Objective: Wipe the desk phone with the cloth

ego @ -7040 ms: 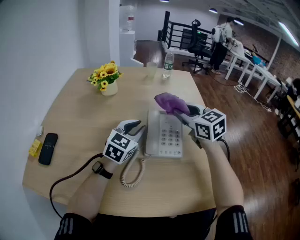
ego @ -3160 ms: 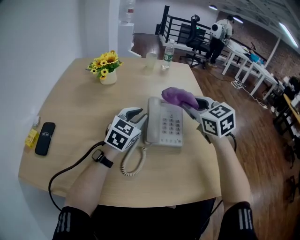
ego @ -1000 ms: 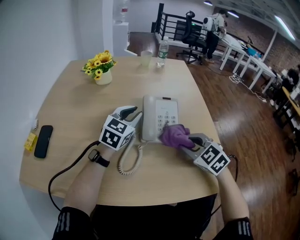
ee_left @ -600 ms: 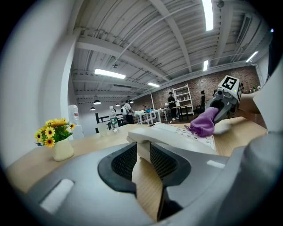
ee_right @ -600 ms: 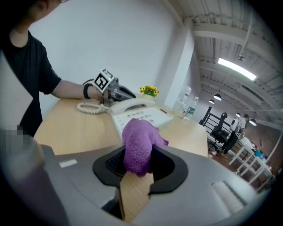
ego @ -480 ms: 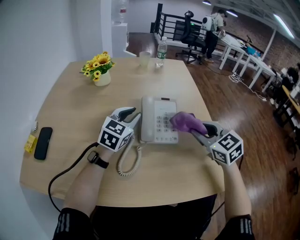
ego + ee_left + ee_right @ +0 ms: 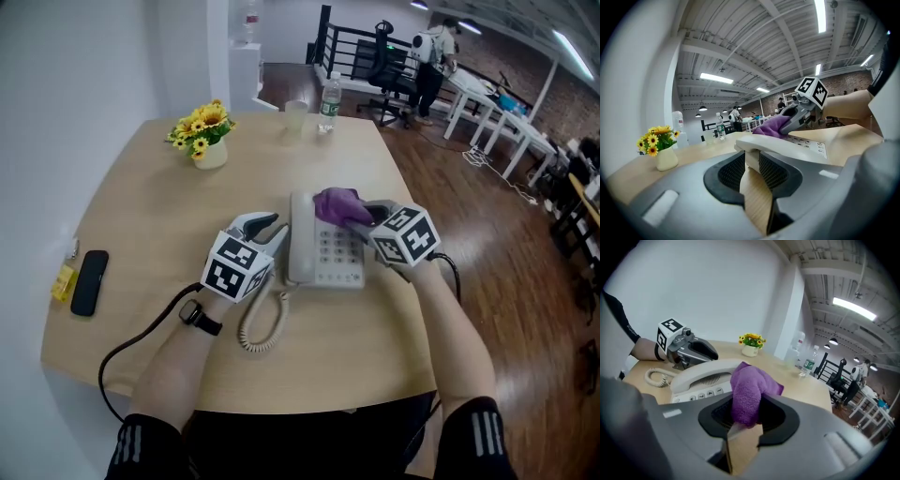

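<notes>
The white desk phone (image 7: 324,253) lies in the middle of the round wooden table (image 7: 141,202). My right gripper (image 7: 359,215) is shut on a bunched purple cloth (image 7: 337,204), which rests on the phone's far top part above the keypad. In the right gripper view the cloth (image 7: 747,390) fills the jaws, just over the keys and beside the handset (image 7: 705,373). My left gripper (image 7: 270,232) stands at the phone's left side. In its own view the jaws sit closed round the end of the handset (image 7: 787,145).
A coiled cord (image 7: 258,328) trails from the phone toward the near edge. A vase of yellow flowers (image 7: 208,141), a clear cup (image 7: 295,114) and a water bottle (image 7: 330,94) stand at the far side. A black handset (image 7: 89,281) and a yellow item (image 7: 66,283) lie far left.
My right gripper has carried the cloth from the near edge of the keypad, out past the phone's right side, and up to the phone's far top. The left gripper has stayed put.
</notes>
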Demonstrator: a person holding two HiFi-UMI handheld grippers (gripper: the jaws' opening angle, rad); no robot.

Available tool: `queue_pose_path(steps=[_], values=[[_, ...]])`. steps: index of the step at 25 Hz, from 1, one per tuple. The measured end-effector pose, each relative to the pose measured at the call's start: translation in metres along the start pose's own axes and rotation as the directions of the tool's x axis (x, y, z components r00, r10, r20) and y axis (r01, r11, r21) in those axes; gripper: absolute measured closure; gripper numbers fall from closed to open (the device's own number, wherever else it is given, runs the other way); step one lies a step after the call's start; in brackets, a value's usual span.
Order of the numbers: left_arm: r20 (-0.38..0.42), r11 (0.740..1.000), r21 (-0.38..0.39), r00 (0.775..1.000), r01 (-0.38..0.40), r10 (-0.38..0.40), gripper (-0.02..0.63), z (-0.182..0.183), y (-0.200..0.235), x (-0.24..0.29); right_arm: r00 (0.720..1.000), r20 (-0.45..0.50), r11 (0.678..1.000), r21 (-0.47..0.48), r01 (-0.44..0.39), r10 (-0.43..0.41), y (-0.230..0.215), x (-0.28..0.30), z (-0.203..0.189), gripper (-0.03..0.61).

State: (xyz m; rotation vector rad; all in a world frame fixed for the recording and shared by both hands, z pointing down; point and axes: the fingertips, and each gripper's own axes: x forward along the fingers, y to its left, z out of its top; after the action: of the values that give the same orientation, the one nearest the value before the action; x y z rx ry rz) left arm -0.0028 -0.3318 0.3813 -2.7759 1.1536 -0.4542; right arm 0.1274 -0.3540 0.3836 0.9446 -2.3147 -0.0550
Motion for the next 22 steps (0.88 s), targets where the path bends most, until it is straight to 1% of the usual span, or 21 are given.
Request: queue_pose_path(steps=[4, 7, 10, 12, 14, 18, 20, 22], values=[[-0.003, 1.000, 0.007, 1.000, 0.001, -0.001, 0.526, 0.000, 0.000, 0.000, 0.998, -0.005, 0.998, -0.024, -0.056, 0.056, 0.028, -0.008, -0.008, 0.457], [-0.003, 1.000, 0.003, 1.000, 0.000, 0.000, 0.526, -0.001, 0.001, 0.000, 0.992, -0.010, 0.990, -0.052, -0.129, 0.129, 0.060, -0.022, -0.018, 0.457], [-0.003, 1.000, 0.005, 1.000, 0.000, 0.000, 0.526, -0.001, 0.001, -0.001, 0.981, -0.023, 0.977, -0.089, -0.193, 0.192, 0.095, -0.037, -0.030, 0.457], [-0.002, 1.000, 0.005, 1.000, -0.001, 0.001, 0.526, -0.001, 0.001, -0.001, 0.977, -0.044, 0.969, -0.126, -0.214, 0.210, 0.112, -0.046, -0.038, 0.456], [-0.002, 1.000, 0.002, 1.000, -0.001, 0.001, 0.526, -0.001, 0.001, 0.000, 0.973, -0.058, 0.960, -0.155, -0.232, 0.225, 0.127, -0.054, -0.045, 0.456], [-0.002, 1.000, -0.001, 1.000, -0.001, 0.001, 0.526, -0.001, 0.001, -0.001, 0.956, -0.075, 0.936, -0.196, -0.293, 0.284, 0.148, -0.068, -0.053, 0.457], [0.000, 1.000, -0.003, 1.000, -0.001, 0.001, 0.526, -0.001, 0.001, -0.001, 0.956, -0.048, 0.935, -0.200, -0.294, 0.290, 0.148, -0.073, -0.054, 0.456], [0.001, 1.000, -0.005, 1.000, -0.001, 0.001, 0.526, -0.001, 0.001, 0.000, 0.965, 0.035, 0.956, -0.150, -0.253, 0.260, 0.132, -0.080, -0.047, 0.455]])
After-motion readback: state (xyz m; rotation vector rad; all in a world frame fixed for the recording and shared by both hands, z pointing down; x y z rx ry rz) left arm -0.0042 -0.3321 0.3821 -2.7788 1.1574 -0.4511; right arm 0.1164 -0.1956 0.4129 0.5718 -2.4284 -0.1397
